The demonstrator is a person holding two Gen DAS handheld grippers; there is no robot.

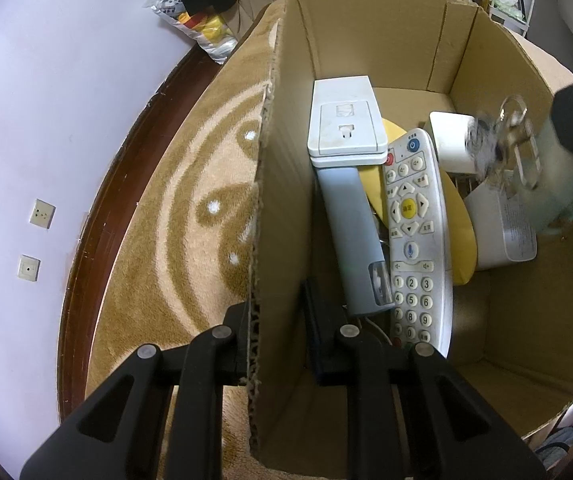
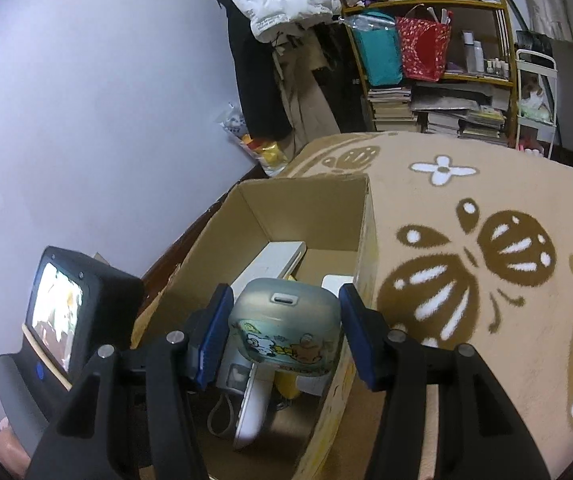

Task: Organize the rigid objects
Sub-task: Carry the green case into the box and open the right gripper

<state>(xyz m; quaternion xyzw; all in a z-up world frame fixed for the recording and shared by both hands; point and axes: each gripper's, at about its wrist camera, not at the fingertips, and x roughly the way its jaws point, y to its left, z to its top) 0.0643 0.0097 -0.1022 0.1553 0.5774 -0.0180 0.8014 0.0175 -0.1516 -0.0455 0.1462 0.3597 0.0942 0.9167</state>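
Note:
An open cardboard box (image 1: 366,40) stands on a patterned rug. My left gripper (image 1: 278,312) is shut on the box's near left wall, one finger outside and one inside. Inside the box lie a white remote (image 1: 414,232), a white and pale blue device (image 1: 346,132), a yellow item (image 1: 464,240) and two white blocks (image 1: 450,140). My right gripper (image 2: 286,308) is shut on a small translucent case with a cartoon print (image 2: 286,328), held over the box's (image 2: 306,184) near end. In the left wrist view the case (image 1: 554,184) is blurred, with a key ring (image 1: 514,112) on it.
The tan and brown rug (image 2: 466,272) spreads to the right of the box. A pale wall (image 1: 46,120) with two sockets and a dark wooden skirting runs along the left. Shelves of books and bags (image 2: 426,60), hung clothes and a plastic bag stand at the back.

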